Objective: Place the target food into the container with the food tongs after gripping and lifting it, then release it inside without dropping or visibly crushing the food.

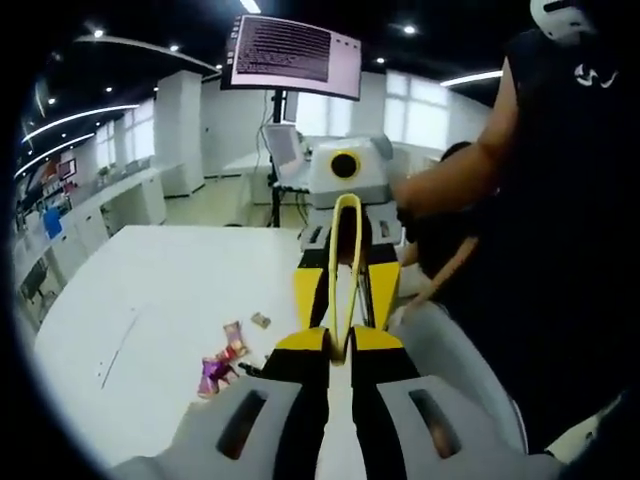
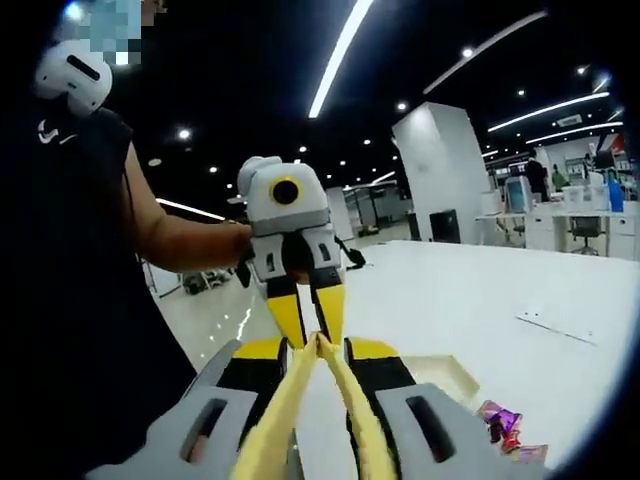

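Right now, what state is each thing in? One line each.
Tongs: held in the air between both grippers.
Left gripper: shut on tongs.
Right gripper: shut on tongs.
Sweets: wrapped, lying on table.
Monitor: on, showing text.

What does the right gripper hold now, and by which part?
The yellow food tongs, by the middle of their two arms, one jaw outside each; their tips meet beside the left gripper.
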